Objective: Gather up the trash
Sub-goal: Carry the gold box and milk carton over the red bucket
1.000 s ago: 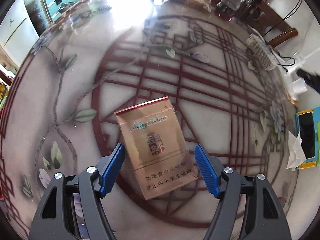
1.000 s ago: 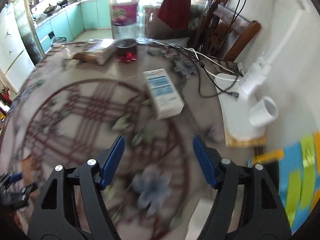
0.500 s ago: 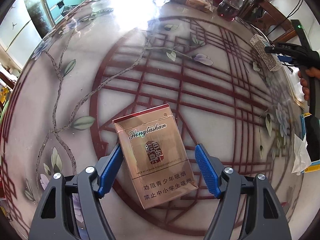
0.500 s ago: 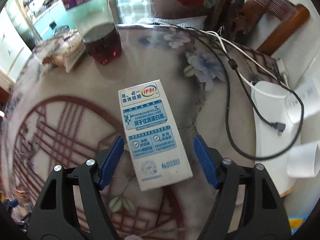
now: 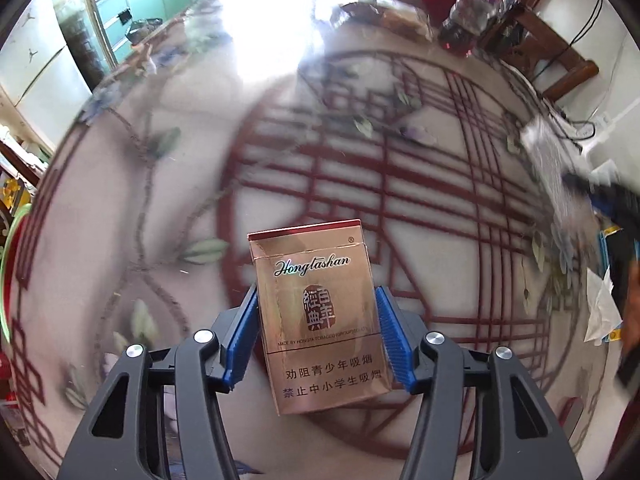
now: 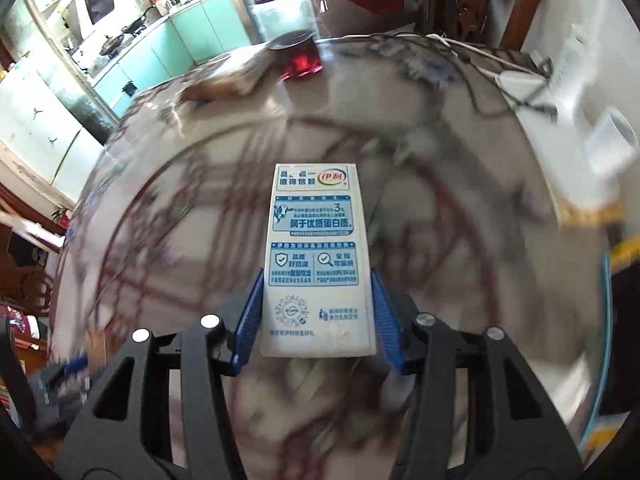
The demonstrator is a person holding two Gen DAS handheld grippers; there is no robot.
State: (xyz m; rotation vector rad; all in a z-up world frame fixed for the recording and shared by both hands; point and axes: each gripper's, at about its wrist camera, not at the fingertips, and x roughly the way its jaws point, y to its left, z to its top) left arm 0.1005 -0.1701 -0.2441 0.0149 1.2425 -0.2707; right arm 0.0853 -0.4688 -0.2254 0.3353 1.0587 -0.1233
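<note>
Both grippers' [image 5: 316,334] [image 6: 316,314] jaws closing.

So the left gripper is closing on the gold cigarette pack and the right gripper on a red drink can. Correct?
Not quite. The left gripper does have the gold cigarette pack between its closing jaws, but the right wrist view shows the right gripper closing on a white milk carton.

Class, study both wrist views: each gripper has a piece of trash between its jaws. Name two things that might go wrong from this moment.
1. The left gripper has its jaws closing on the cigarette pack only at its lower half; the thin cardboard may crush or pivot.
2. The right gripper has its jaws closing on the milk carton near its bottom end. Most of the carton sticks out ahead, so it could tip or slip when carried; the blurred table suggests fast motion.
</note>
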